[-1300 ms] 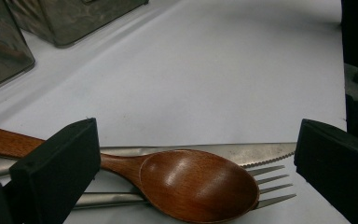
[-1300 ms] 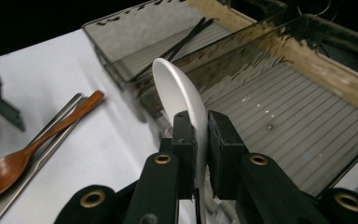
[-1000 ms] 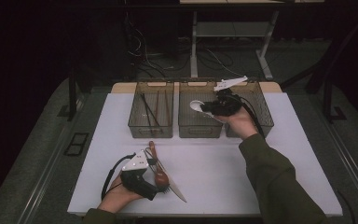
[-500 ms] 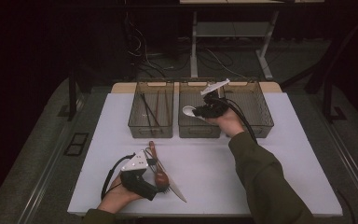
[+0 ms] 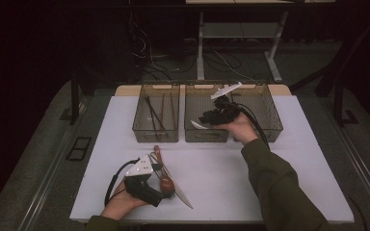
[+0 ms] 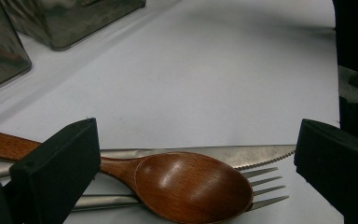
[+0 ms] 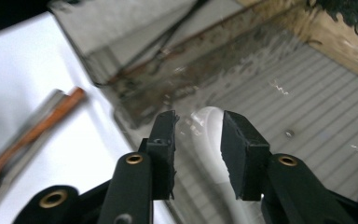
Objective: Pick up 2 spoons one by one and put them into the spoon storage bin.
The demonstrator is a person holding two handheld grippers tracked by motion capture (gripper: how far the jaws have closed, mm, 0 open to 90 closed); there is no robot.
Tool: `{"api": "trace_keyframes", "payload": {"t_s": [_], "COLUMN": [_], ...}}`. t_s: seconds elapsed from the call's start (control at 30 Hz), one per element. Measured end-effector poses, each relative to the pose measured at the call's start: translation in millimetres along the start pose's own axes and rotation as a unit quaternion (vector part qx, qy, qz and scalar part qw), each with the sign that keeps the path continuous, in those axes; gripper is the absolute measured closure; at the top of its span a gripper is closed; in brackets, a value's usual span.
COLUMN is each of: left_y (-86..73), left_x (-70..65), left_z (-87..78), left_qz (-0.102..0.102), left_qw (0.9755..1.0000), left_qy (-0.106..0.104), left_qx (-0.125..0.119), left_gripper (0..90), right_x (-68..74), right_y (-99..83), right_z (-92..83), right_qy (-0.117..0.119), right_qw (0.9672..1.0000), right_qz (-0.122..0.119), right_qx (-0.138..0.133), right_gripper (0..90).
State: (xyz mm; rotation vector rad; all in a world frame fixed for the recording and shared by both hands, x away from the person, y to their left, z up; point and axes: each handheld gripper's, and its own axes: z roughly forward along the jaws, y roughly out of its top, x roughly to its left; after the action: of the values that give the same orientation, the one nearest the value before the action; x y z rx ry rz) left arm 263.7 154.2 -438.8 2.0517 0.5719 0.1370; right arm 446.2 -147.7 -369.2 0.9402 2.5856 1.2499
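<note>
Right tongs (image 5: 203, 120) just opening, white spoon (image 7: 209, 140) between.

The high view looks forward and down over the whole table (image 5: 270, 192). Each tongs-mounted camera sits close: one skims the wooden spoon (image 6: 191, 186), which the high view shares; the other faces the middle bin (image 7: 307, 93).

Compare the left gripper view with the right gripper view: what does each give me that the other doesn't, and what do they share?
Left gripper view: the left gripper stands open around a wooden spoon lying over a fork and a serrated knife.
Right gripper view: the right gripper, its jaws just opening, has a white spoon between them above a bin.
Shared: the white table and the wooden spoon, whose handle looks blurred in the right gripper view.
</note>
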Motion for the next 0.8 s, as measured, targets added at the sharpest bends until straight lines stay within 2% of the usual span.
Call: {"api": "trace_keyframes", "payload": {"t_s": [0.07,0.17,0.3,0.47,0.57,0.67,0.73,0.8], "left_y": [0.0,0.0,-0.1,0.2,0.5,0.6,0.6,0.5], "left_x": [0.0,-0.3,-0.4,-0.3,-0.6,-0.7,-0.8,-0.7], "left_z": [0.3,0.2,0.1,-0.1,0.1,0.1,0.0,-0.4], "left_qz": [-0.001,-0.002,-0.004,-0.002,-0.001,-0.001,-0.002,-0.002], "left_qw": [1.0,1.0,1.0,1.0,1.0,1.0,1.0,1.0], "left_qy": [0.001,0.001,0.001,0.001,0.001,0.001,0.001,0.001], "left_qx": [-0.002,-0.001,-0.003,0.001,0.002,0.002,0.001,0.0], "left_gripper": [0.0,0.0,0.0,0.0,0.0,0.0,0.0,0.0], "right_x": [1.4,5.4,11.1,18.4,21.2,22.2,24.4,26.5], "right_y": [-3.1,-9.8,-27.5,-50.5,-61.1,-70.9,-78.5,-86.3], "right_z": [-7.8,-17.3,-29.9,-45.1,-52.9,-59.6,-62.6,-64.4], "right_qy": [0.009,0.008,0.016,0.004,-0.007,-0.008,-0.017,-0.016], "right_qw": [0.9999,0.9997,0.9994,0.9994,0.9994,0.9993,0.9994,0.9996], "right_qz": [0.006,0.01,0.012,0.009,0.014,0.021,0.018,0.018], "right_qx": [-0.012,-0.021,-0.028,-0.032,-0.03,-0.031,-0.025,-0.014], "right_gripper": [57.8,52.2,48.4,41.5,37.1,31.0,28.2,27.1]}}
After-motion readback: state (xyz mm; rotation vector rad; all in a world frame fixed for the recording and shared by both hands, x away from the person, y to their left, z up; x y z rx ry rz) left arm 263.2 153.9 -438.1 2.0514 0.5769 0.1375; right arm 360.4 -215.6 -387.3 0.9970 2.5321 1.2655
